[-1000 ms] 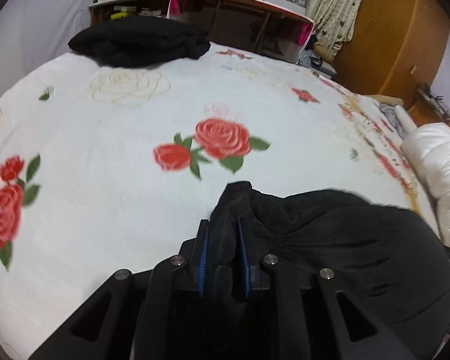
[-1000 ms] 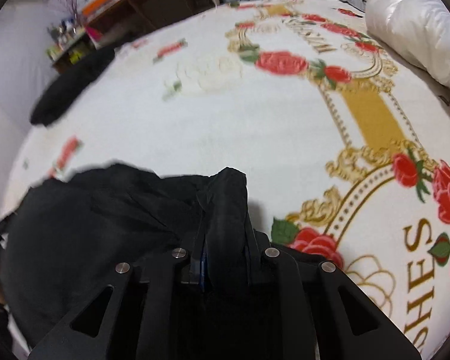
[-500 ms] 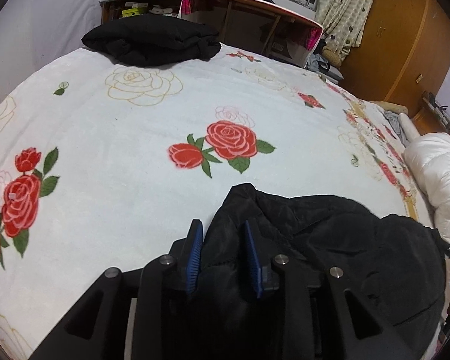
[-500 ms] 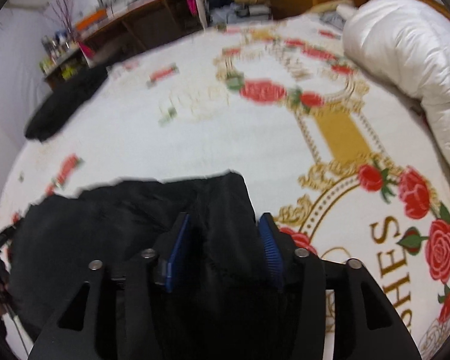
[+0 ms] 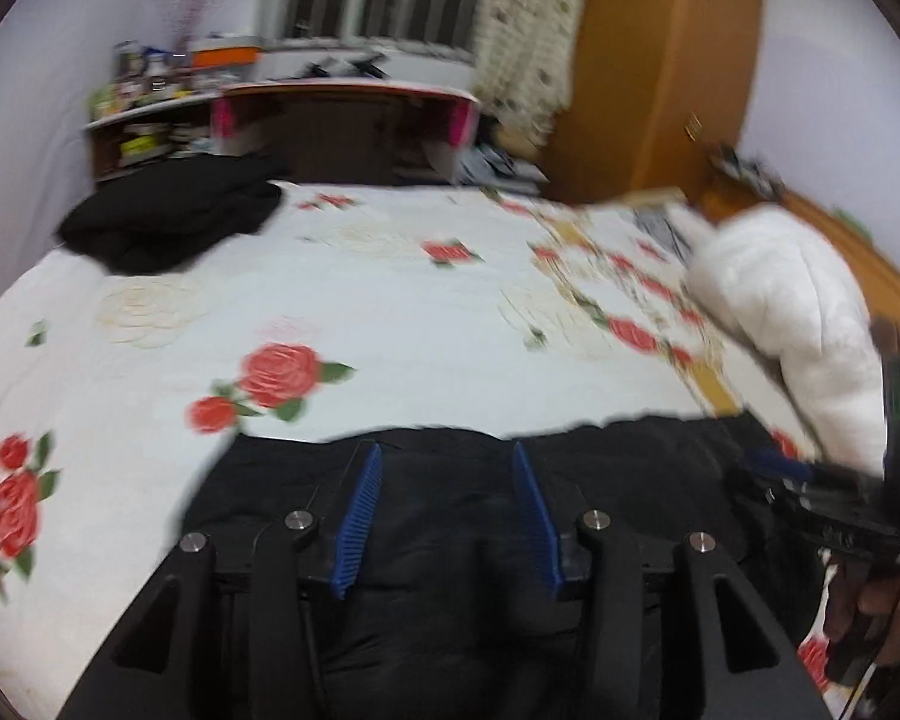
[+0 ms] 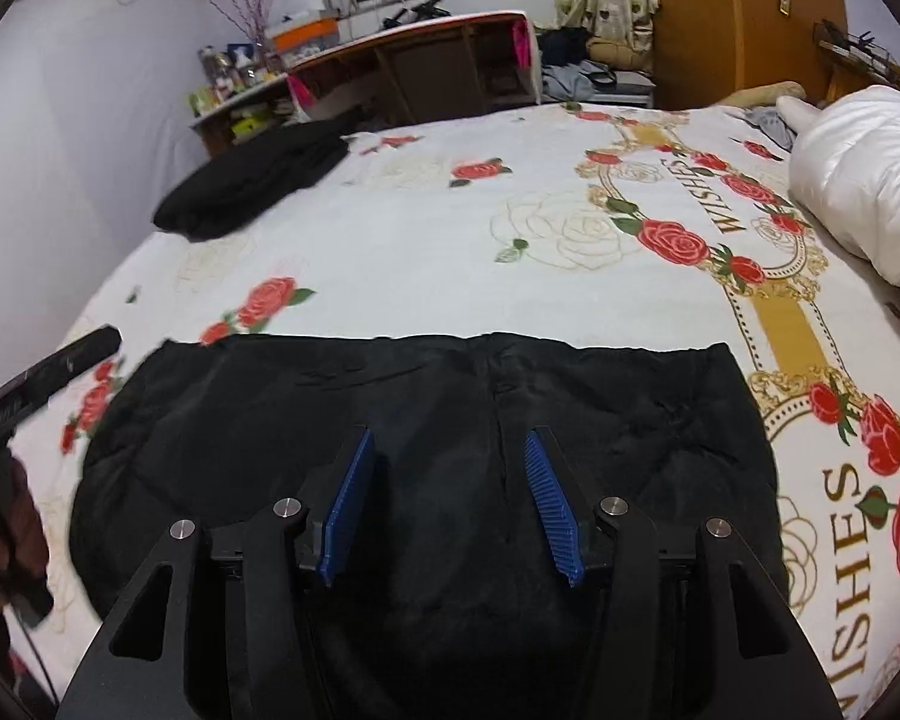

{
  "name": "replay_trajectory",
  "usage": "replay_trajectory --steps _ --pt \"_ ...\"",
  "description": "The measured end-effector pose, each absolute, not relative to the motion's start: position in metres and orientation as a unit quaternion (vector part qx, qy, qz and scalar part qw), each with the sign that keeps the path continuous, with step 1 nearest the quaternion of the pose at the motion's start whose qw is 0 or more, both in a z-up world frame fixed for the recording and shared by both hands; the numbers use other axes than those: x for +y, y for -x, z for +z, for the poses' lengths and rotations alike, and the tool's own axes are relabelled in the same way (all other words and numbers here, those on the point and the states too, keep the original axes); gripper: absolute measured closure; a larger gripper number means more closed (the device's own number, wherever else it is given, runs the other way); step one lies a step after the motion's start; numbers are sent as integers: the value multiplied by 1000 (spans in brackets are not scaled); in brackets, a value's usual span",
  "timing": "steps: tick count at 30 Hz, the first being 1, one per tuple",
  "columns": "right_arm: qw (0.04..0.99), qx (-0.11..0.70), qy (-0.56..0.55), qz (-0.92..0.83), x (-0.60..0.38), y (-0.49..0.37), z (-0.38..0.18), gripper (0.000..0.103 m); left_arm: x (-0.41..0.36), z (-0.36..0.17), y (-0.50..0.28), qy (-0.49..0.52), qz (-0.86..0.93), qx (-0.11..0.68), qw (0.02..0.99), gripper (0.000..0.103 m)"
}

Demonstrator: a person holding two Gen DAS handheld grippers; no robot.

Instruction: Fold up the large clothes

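Observation:
A black padded garment [image 6: 438, 420] lies flat on the rose-print bed sheet [image 6: 420, 258], its far edge straight across. It also shows in the left wrist view [image 5: 450, 540]. My right gripper [image 6: 447, 456] is open and empty, raised above the garment's middle. My left gripper [image 5: 447, 468] is open and empty above the garment's left part. The right gripper also shows at the right edge of the left wrist view [image 5: 834, 510], and the left gripper shows at the left edge of the right wrist view [image 6: 42, 378].
A second black garment [image 6: 258, 180] lies folded at the bed's far left corner. A white duvet [image 6: 864, 180] is bunched along the right side. A wooden desk [image 6: 426, 66] and cluttered shelf stand beyond the bed, with an orange wardrobe [image 5: 660, 72] at the right.
Both grippers opened and let go of the black garment, which dropped flat on the bed. Both grippers lifted and pulled back.

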State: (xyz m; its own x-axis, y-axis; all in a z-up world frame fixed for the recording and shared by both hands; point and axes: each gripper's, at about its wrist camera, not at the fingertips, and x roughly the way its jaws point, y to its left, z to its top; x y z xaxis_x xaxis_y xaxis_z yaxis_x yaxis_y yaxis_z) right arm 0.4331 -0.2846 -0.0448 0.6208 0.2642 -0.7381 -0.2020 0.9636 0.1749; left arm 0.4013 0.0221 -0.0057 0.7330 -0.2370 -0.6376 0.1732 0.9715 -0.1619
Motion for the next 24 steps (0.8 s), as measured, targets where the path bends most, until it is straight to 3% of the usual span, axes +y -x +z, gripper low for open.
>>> replay_trajectory --steps 4,7,14,21,24 --pt "893 445 -16 73 -301 -459 -77 48 15 -62 -437 22 -83 410 908 56" --pt "889 448 -33 84 -311 -465 -96 42 23 -83 -443 44 -80 402 911 54" --pt "900 425 -48 77 -312 -467 -121 40 19 -100 -443 55 -77 385 918 54" --pt "892 444 -41 70 -311 -471 -107 40 16 -83 -446 35 -67 418 905 54" --pt "909 407 -50 72 -322 -449 -74 40 35 -51 -424 45 -80 383 919 54"
